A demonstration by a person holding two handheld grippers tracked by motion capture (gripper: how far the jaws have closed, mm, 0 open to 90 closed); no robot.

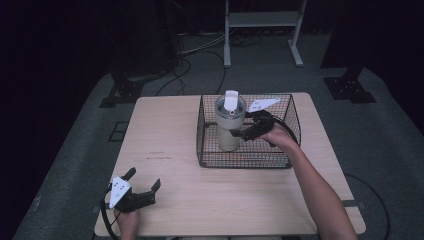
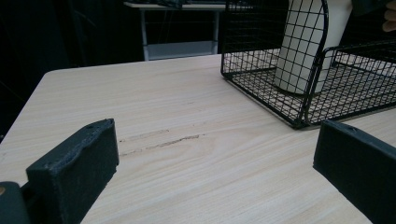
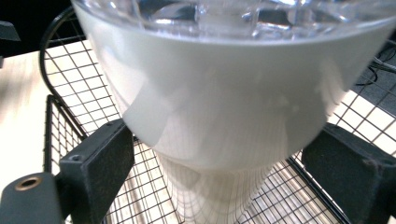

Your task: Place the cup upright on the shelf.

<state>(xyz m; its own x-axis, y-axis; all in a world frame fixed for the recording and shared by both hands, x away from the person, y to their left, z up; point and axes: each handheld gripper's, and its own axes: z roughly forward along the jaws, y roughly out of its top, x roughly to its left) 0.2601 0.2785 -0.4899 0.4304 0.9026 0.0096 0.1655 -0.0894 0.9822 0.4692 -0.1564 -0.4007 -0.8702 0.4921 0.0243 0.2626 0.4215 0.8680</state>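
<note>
- Nearest to the camera in the right gripper view are the two black pads (image 3: pixel 100 161) of the right gripper (image 3: pixel 219 163), one on each side of the white tumbler (image 3: pixel 210 102); the left pad lies against its wall or just beside it, and the right pad has a small gap
- So the jaws are spread around the cup at the shoulder where the wide upper part narrows; I cannot see a firm clamp yet
- In the high view the right gripper (image 1: pixel 245 133) reaches into the wire basket (image 1: pixel 295 112) from the person's right, and the tumbler (image 1: pixel 229 125) stands upright in the left part of the basket, with a clear lid and a white flip piece on top
- The basket stands on the far middle of the wooden table (image 1: pixel 165 145)
- The left gripper (image 1: pixel 145 187) rests at the near left corner of the table, well apart from the basket; its jaws stand wide open and hold nothing, and in the left gripper view there is bare wood between its pads (image 2: pixel 79 163)
- My judgement: the step in hand is the grasp of the tumbler, either just before closing or just after release; I cannot tell which
- If it is a pick, the next move calls for closing squarely on the wall below the lid, then lifting straight up so the base clears the basket's rim without tipping
</note>
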